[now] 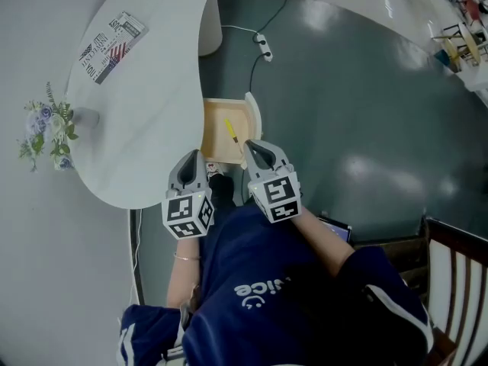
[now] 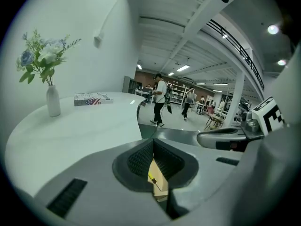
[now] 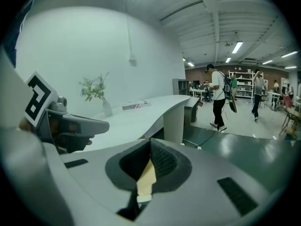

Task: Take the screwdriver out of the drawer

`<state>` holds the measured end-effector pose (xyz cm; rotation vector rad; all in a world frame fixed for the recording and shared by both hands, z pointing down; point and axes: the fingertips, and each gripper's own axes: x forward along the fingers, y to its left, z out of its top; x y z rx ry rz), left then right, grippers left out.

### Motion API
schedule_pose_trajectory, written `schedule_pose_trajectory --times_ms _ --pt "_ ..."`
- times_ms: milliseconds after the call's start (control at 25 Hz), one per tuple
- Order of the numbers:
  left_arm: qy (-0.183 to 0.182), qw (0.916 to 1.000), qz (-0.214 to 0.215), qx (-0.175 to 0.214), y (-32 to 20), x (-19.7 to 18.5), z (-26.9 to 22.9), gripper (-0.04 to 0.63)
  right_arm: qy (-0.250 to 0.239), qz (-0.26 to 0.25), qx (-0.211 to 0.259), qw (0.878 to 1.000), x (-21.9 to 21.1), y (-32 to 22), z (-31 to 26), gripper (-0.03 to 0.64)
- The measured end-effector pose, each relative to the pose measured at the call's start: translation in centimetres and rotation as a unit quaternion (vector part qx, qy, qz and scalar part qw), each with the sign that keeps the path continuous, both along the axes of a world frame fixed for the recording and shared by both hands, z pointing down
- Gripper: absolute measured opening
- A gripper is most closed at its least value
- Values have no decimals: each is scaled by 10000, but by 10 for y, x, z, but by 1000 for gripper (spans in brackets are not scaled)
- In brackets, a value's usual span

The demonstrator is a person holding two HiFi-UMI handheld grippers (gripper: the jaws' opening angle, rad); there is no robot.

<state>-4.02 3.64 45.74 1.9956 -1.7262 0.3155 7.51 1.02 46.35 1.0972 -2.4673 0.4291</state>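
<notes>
The wooden drawer (image 1: 216,133) stands pulled open under the white table's edge, its pale front panel (image 1: 255,113) to the right. A yellow-handled screwdriver (image 1: 231,130) lies inside it. Through the hollow of the left gripper's jaws the screwdriver (image 2: 152,179) shows again. My left gripper (image 1: 191,156) hovers just short of the drawer's near left corner, jaws together, nothing held. My right gripper (image 1: 252,146) hangs over the drawer's near right corner, also shut and empty. In the gripper views, the left gripper (image 2: 153,143) and the right gripper (image 3: 150,143) both point towards the drawer (image 3: 146,175).
A curved white table (image 1: 145,97) carries a flag-printed book (image 1: 112,46) and a vase of flowers (image 1: 49,130). A power strip with cable (image 1: 264,46) lies on the dark floor beyond the drawer. A wooden chair (image 1: 457,273) stands at the right. People walk far off (image 2: 160,99).
</notes>
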Motion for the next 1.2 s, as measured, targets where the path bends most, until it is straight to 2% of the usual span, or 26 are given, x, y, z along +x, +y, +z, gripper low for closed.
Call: schedule_pose_trajectory --times_ms 280,600,840,960,1200 --pt "143 9997 205 -60 -25 -35 8 5 83 405 -293 9987 -18 -21 15 8" --pt "295 9968 720 -178 -43 -60 20 5 614 771 -502 9939 -32 -38 42 9" --pt "441 9934 1013 -318 -49 -67 32 5 822 949 -866 9883 -39 -42 68 11" --pt "466 9929 1021 -393 -53 -74 36 5 797 941 -1046 9868 -44 -49 79 26" --pt "389 9950 728 -559 -59 -85 38 5 750 700 -1481 9836 -50 -63 102 69"
